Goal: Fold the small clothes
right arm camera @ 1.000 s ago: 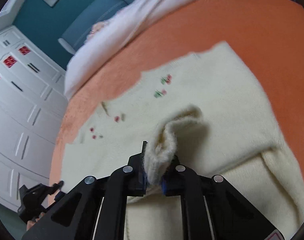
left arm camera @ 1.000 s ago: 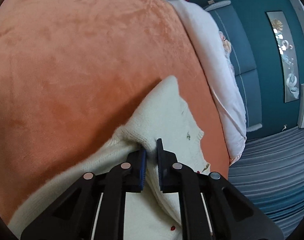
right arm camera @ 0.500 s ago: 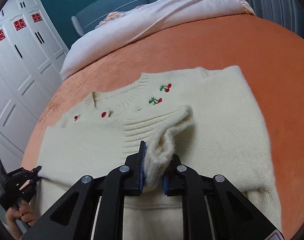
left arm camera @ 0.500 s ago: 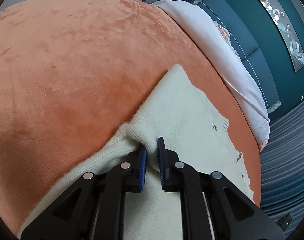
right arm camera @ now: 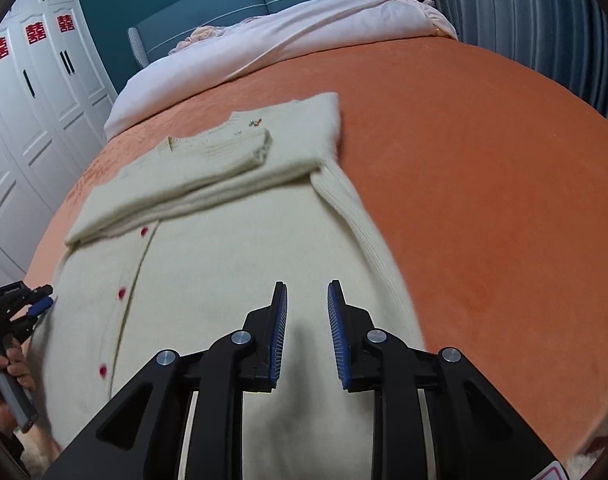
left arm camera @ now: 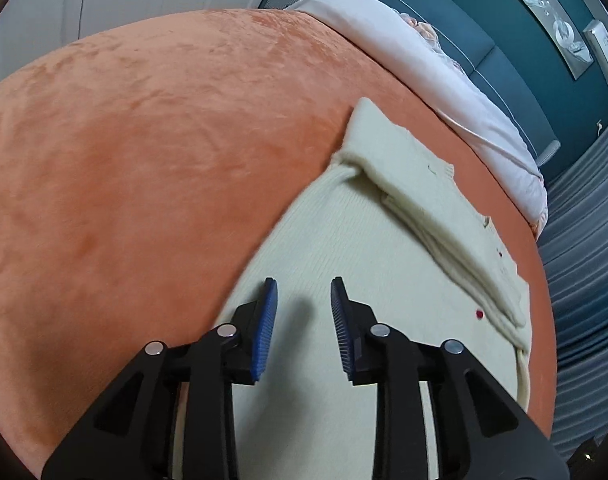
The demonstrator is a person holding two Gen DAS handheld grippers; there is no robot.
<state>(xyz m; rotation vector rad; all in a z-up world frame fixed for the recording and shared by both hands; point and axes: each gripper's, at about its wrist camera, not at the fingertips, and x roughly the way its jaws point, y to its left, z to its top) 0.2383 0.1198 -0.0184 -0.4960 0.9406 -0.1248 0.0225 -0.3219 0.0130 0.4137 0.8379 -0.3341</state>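
Both grippers, left gripper (left arm camera: 300, 304) and right gripper (right arm camera: 306, 308), have released the sleeves; jaws are opening, nothing between them. The cream cardigan (right arm camera: 224, 248) lies mid-bedspread (right arm camera: 484, 184), sleeves now folded across its chest. Sleeve fold judged complete; body fold remains.

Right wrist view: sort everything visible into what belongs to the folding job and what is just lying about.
Belongs to the job:
- cream cardigan, sleeves folded across its chest
- right tongs, opening, nothing between them
- left tongs, at the cardigan's edge

Just lying about:
- orange blanket
- white duvet
- blue headboard
- white wardrobe
- curtain
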